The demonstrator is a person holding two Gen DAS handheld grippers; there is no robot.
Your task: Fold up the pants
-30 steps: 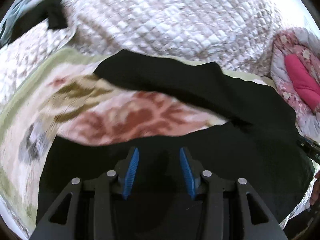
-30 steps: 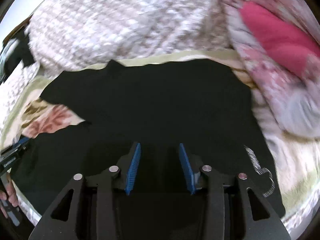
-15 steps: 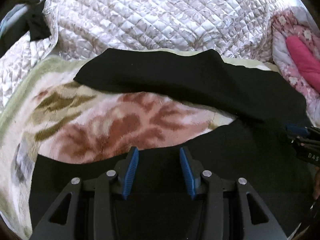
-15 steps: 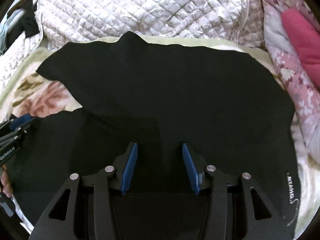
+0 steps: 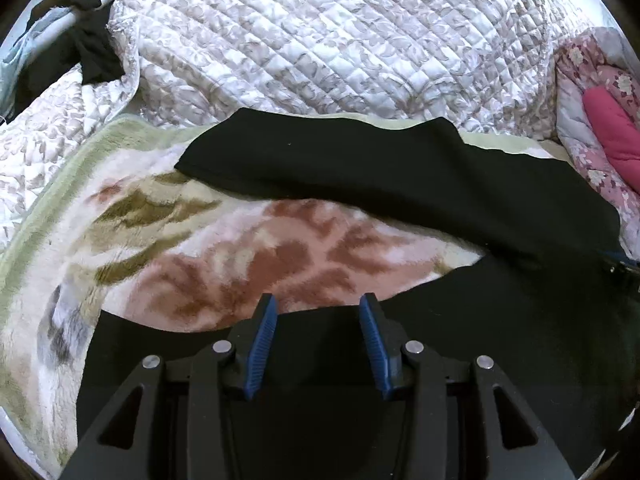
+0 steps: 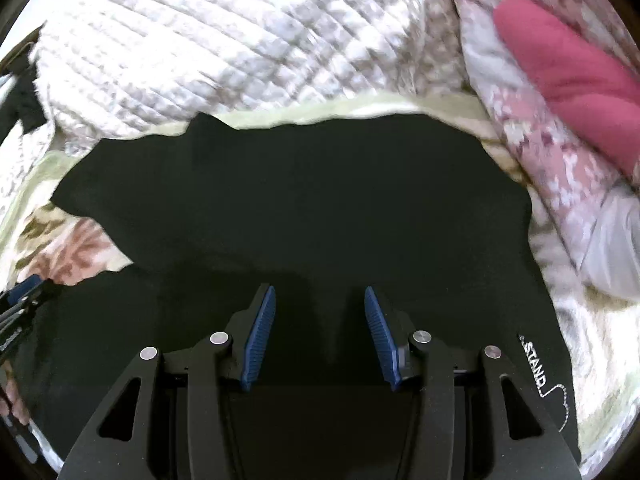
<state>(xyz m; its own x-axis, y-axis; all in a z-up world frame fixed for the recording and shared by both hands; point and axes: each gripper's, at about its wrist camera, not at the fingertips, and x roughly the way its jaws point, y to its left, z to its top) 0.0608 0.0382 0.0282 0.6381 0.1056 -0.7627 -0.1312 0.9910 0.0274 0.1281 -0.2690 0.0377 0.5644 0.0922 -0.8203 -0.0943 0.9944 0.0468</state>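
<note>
Black pants [image 5: 400, 184] lie spread on a flowered plush blanket [image 5: 200, 248], the two legs apart in a V. One leg runs across the far side, the other lies under my left gripper [image 5: 318, 320], which is open and empty above that near leg's edge. In the right wrist view the pants [image 6: 304, 208] fill the middle, with white lettering [image 6: 534, 364] at the right edge. My right gripper [image 6: 320, 312] is open and empty just above the black cloth. The left gripper's tip [image 6: 20, 296] shows at the left edge.
A white quilted cover [image 5: 320, 40] is heaped behind the blanket. A pink flowered quilt with a bright pink lining [image 5: 608, 128] lies at the right. Dark clothes [image 5: 84, 56] hang at the far left.
The left view has drawn back a little, so more blanket shows between the legs. The right view has shifted and blurred; the far pants edge sits lower. Both grippers stay open.
</note>
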